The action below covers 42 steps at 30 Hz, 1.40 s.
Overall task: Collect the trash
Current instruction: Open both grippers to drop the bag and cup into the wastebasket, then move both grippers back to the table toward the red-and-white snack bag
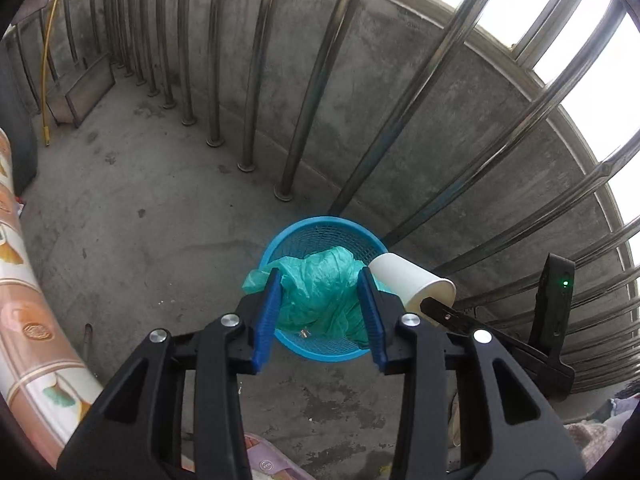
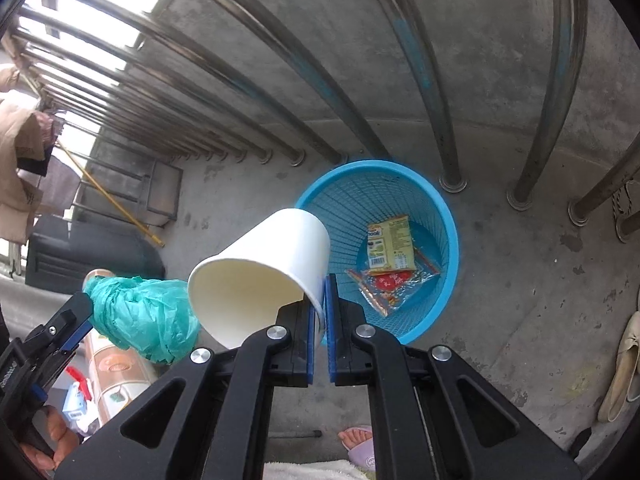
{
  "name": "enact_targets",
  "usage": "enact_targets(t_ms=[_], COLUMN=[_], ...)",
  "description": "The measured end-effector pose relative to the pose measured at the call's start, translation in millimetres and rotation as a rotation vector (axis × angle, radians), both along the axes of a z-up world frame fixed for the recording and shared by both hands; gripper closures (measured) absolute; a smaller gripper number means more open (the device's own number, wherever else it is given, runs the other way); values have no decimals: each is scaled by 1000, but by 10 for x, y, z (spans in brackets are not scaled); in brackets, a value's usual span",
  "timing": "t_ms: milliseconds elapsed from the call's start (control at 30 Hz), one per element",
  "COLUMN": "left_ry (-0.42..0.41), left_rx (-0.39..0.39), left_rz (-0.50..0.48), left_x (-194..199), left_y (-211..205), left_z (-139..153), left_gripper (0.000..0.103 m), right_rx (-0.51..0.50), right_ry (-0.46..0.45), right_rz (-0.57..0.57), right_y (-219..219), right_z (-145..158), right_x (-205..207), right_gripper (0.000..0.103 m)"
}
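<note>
1. The right gripper (image 2: 322, 308) pinches the rim of a white paper cup (image 2: 260, 272), tilted on its side.
2. The left gripper (image 1: 320, 312) holds a crumpled green plastic bag (image 1: 320, 284) between its blue pads.
3. Both hang over a blue mesh basket (image 2: 440, 208) holding snack wrappers (image 2: 394, 264), on a concrete floor (image 1: 140, 208) beside metal railing bars (image 1: 256, 80).

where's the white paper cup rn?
Right wrist view: white paper cup tilted, rim pinched in the right hand-held gripper, beside the blue mesh plastic basket.
</note>
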<state>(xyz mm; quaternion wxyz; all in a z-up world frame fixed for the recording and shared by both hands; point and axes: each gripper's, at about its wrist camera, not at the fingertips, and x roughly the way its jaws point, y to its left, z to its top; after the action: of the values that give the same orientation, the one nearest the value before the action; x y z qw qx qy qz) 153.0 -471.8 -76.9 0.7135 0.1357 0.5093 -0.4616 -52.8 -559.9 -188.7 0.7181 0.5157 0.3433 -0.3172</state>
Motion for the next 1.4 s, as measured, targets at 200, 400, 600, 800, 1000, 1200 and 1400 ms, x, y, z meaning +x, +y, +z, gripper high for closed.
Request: enact_targets(t_ms=[200, 400, 600, 800, 1000, 1200, 1400], left_ry=[33, -13, -73, -172, -270, -344, -424], left_rx=[-13, -48, -114, -177, -206, -236, -216], left_rz=[46, 33, 69, 113, 216, 374, 561], left_x=[40, 0, -149, -382, -485, -630, -669], left_y=[-105, 116, 525, 1273, 2208, 3364, 4436], left_z=[-163, 52, 460, 987, 1369, 1569, 1569], left_gripper=[51, 48, 46, 38, 34, 33, 28], right_rx=[7, -39, -185, -386, -619, -884, -924], right_ry=[174, 177, 189, 225, 234, 320, 114], right_rz=[-15, -24, -12, 80, 198, 382, 535], right_y=[-170, -65, 162, 565, 1146, 1758, 2334], right_z=[-557, -476, 74, 726, 1333, 1593, 1986], right_x=[76, -30, 23, 294, 572, 918, 990], right_gripper=[56, 50, 34, 14, 6, 6, 6])
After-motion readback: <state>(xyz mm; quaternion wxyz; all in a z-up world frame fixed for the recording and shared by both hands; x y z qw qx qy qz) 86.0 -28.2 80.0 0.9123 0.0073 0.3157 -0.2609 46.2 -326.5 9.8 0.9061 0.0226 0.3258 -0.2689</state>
